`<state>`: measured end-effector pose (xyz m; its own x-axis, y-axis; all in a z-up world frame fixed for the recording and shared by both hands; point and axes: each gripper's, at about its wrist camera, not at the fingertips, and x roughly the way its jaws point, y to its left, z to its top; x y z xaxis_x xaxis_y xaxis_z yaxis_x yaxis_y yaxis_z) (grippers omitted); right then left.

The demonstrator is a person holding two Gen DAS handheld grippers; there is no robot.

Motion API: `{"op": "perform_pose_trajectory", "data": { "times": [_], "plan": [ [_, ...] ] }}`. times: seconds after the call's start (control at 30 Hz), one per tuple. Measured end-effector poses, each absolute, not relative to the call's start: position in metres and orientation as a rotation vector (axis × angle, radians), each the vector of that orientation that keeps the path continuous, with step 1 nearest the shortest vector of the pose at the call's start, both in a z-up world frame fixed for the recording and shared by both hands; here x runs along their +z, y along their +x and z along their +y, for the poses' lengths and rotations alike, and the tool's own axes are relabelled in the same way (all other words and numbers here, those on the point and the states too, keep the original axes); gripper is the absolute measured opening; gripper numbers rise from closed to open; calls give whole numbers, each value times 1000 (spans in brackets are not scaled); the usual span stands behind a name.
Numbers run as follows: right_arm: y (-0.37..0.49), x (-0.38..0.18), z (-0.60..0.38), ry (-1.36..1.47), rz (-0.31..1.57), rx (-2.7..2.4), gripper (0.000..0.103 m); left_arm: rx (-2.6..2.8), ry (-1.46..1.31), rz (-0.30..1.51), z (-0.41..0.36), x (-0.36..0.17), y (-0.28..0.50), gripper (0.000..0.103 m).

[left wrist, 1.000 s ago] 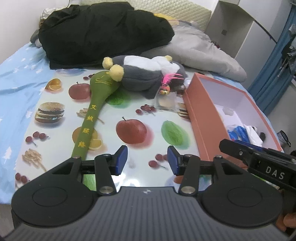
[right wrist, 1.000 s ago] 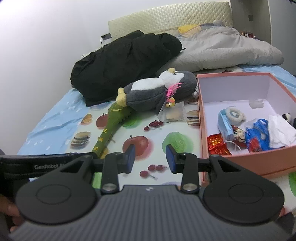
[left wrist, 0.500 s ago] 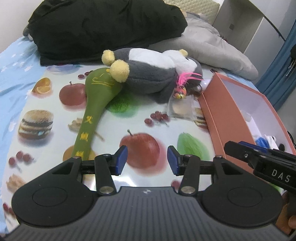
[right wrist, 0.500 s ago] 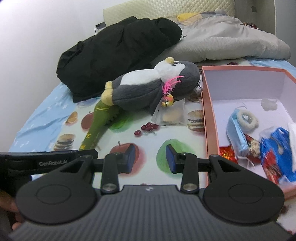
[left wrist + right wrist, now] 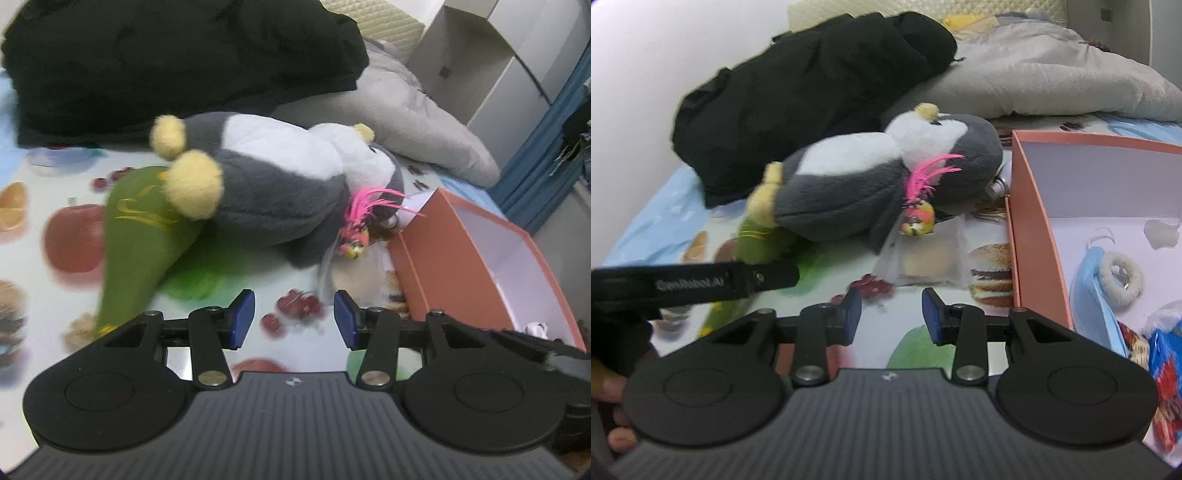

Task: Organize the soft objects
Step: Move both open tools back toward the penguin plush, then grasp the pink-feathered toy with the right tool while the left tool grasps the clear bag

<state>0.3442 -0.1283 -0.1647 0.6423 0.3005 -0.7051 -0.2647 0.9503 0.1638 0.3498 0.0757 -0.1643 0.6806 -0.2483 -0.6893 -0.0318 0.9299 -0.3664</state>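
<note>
Blue pads on my left gripper (image 5: 294,319) and right gripper (image 5: 892,315) stand apart with nothing between them, both angled down at the fruit-print mat (image 5: 990,225). "GenRobot.AI" reads faintly on the left unit. Ahead, the penguin plush (image 5: 273,192) lies across a green mallet (image 5: 136,243), beside the orange box (image 5: 1032,236).

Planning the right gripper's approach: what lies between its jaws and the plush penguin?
In the right wrist view, a small clear packet lies on the printed mat between the right gripper and the plush penguin.
</note>
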Motion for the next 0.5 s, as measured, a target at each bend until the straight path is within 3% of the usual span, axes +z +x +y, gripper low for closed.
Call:
{"op": "perform_pose_trajectory", "data": {
  "times": [0.07, 0.2, 0.5],
  "plan": [
    [357, -174, -125, 25, 820, 294, 39, -144, -369, 819, 73, -171, 363, 53],
    [378, -187, -123, 26, 829, 244, 56, -186, -387, 829, 71, -189, 390, 52],
    [407, -188, -124, 84, 816, 233, 56, -223, -482, 826, 86, -219, 416, 41]
  ]
}}
